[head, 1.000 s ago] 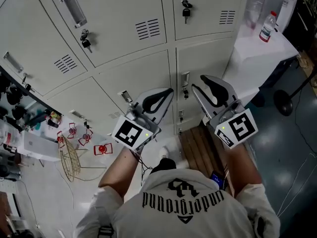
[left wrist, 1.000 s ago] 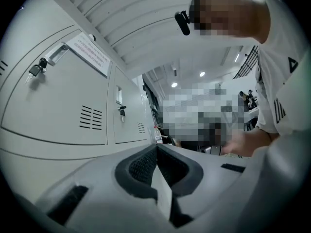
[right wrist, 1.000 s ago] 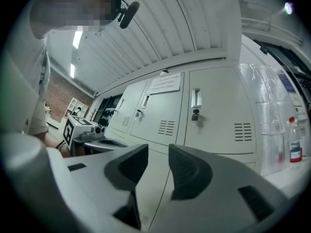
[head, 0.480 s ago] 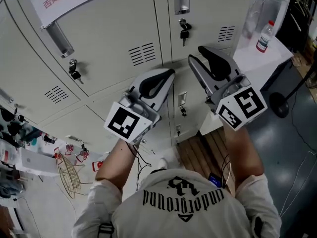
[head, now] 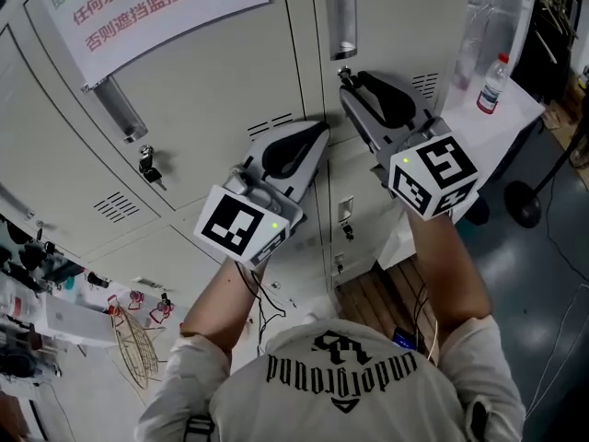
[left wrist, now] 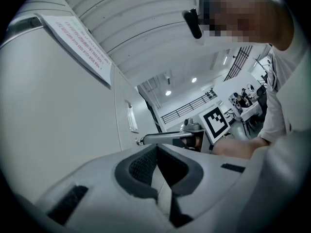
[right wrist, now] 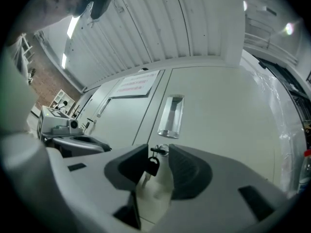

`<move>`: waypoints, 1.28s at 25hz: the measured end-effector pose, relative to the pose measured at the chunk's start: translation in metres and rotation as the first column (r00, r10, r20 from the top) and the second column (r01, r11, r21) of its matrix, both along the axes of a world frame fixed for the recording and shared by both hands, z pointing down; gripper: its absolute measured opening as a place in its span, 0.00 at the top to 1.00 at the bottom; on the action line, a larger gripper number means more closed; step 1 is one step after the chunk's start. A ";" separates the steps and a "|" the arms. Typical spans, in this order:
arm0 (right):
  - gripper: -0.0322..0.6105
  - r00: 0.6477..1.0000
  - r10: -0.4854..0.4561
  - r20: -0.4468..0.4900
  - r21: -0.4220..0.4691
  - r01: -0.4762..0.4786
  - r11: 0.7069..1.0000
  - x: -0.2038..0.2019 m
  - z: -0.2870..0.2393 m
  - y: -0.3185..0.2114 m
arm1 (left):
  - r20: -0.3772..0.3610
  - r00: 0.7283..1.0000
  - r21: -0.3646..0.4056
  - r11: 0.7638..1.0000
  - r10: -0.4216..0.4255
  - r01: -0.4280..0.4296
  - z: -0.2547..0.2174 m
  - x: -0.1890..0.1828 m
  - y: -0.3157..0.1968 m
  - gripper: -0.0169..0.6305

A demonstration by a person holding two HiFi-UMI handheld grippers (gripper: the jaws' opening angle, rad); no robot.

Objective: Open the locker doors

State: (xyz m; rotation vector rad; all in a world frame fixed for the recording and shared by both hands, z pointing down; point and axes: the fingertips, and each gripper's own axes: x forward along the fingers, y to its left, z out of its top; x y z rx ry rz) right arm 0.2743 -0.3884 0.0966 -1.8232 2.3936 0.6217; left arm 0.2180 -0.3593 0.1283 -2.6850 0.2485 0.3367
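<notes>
Pale grey locker doors fill the head view. The upper right door (head: 386, 26) has a recessed handle (head: 340, 21) (right wrist: 171, 116) with a lock and a hanging black key (right wrist: 152, 165) just below it. My right gripper (head: 348, 79) (right wrist: 158, 155) is open, and the key hangs in the gap between its pads without being pinched. My left gripper (head: 317, 129) (left wrist: 156, 152) is shut on nothing, level with the seam between the doors. To its left, the door with a red-lettered sign (head: 156, 12) carries its own handle (head: 120, 109) and key (head: 147, 166).
A water bottle (head: 494, 83) stands on a white table (head: 474, 118) right of the lockers. Below it lie a wooden pallet (head: 373, 307) and a black stand base (head: 525, 203). A cluttered shelf (head: 37, 293) and a wire basket (head: 133, 339) sit at the lower left.
Both grippers have risen from the lower doors to the upper row. The right gripper has come up around the upper right door's hanging key; the left has stayed shut.
</notes>
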 end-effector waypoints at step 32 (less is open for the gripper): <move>0.78 1.000 0.002 0.029 0.011 -0.003 1.000 0.064 -0.003 0.149 | -0.011 0.997 -0.014 0.997 0.072 -0.072 0.010 0.061 0.068 0.96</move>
